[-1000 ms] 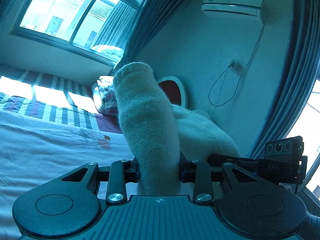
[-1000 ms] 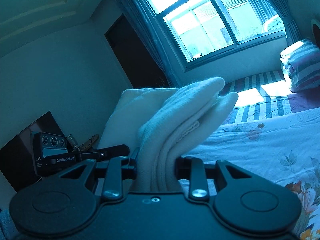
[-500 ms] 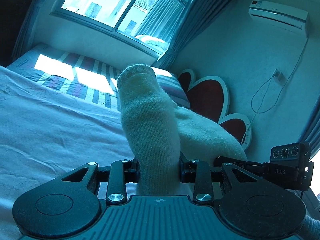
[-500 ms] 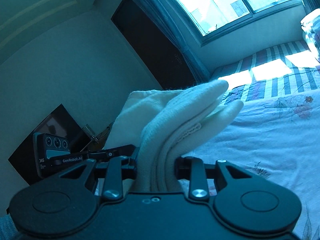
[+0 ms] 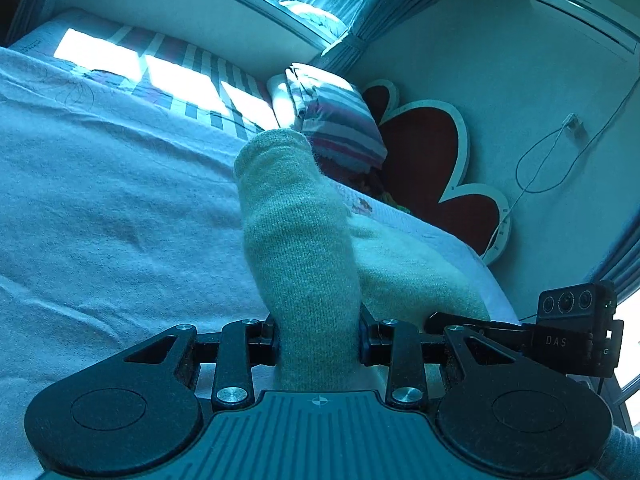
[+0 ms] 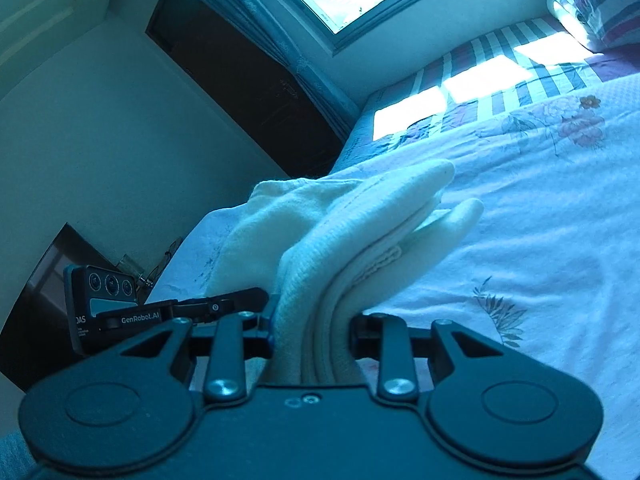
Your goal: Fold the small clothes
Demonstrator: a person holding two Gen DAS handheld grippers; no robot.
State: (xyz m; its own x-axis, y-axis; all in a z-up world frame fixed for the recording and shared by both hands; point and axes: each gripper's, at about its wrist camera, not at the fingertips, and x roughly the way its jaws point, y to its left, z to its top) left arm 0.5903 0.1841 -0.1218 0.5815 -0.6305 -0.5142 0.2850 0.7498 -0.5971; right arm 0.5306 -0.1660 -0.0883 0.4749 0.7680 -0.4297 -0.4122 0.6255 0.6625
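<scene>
While both tongs pinch the sock [image 5: 300, 248] | left tongs [image 5: 318, 340], right tongs [image 6: 312, 334] | sock spans between them, above bed [image 5: 100, 208] | we lower level, keeping it taut.

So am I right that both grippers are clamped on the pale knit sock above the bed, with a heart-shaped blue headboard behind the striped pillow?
Nearly: the headboard is dark red with a white rim, not blue, as the left wrist view shows. The rest holds: the left gripper and right gripper are both clamped on the sock above the bed, and the striped pillow lies in front of the headboard.
</scene>
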